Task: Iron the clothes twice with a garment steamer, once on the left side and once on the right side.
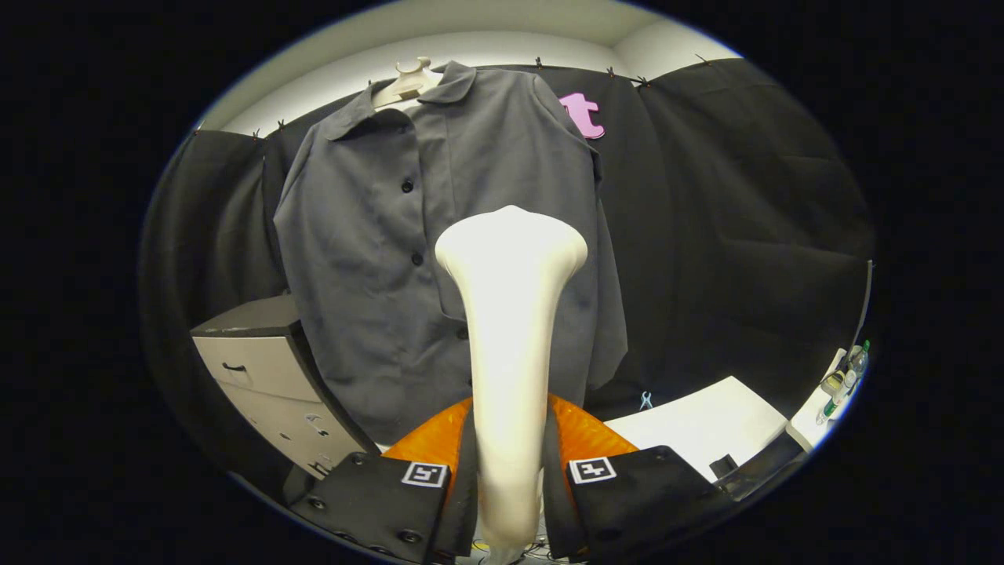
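The gripper (508, 471) is clamped on the garment steamer (510, 329), both fingers pressing its handle so the head points at the grey button-up shirt (392, 235), which hangs at twelve o'clock on a hanger (408, 78), spread flat for steaming. No brand or writing is legible on either.

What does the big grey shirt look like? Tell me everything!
The shirt is dark grey, soft-looking cloth with a collar and a row of dark buttons down the front. It hangs upright on a pale hanger against the black cloth wall, buttoned up, slightly wrinkled. A cabinet stands beside its lower edge. The steamer, clamped between the gripper jaws, points at it.
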The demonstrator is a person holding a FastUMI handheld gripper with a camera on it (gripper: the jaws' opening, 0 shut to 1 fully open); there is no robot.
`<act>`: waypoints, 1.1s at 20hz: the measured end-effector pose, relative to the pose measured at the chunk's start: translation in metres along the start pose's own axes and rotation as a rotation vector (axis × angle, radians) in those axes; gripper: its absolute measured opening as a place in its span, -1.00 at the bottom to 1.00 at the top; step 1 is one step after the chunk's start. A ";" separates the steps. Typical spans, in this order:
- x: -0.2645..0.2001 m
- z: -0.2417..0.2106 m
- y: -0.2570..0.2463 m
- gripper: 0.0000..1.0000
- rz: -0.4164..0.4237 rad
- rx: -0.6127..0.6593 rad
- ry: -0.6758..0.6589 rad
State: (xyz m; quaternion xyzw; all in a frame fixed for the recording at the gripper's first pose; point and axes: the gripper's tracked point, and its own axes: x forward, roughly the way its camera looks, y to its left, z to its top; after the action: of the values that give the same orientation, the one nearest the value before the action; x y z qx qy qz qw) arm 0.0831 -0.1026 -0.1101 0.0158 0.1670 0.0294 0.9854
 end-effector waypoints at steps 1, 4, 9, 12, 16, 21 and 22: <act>-0.005 0.006 0.006 -0.15 0.009 0.002 -0.016; -0.020 0.025 0.027 -0.15 0.022 -0.032 -0.066; -0.039 0.043 0.068 -0.15 0.047 -0.056 -0.114; -0.047 0.054 0.089 -0.15 0.040 -0.061 -0.163; -0.059 0.051 0.117 -0.15 0.050 -0.052 -0.181; -0.072 0.053 0.137 -0.15 0.044 -0.053 -0.213; -0.073 0.054 0.140 -0.15 0.043 -0.052 -0.219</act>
State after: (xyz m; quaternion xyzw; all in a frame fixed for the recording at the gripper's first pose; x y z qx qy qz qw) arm 0.0247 0.0311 -0.0296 -0.0033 0.0573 0.0532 0.9969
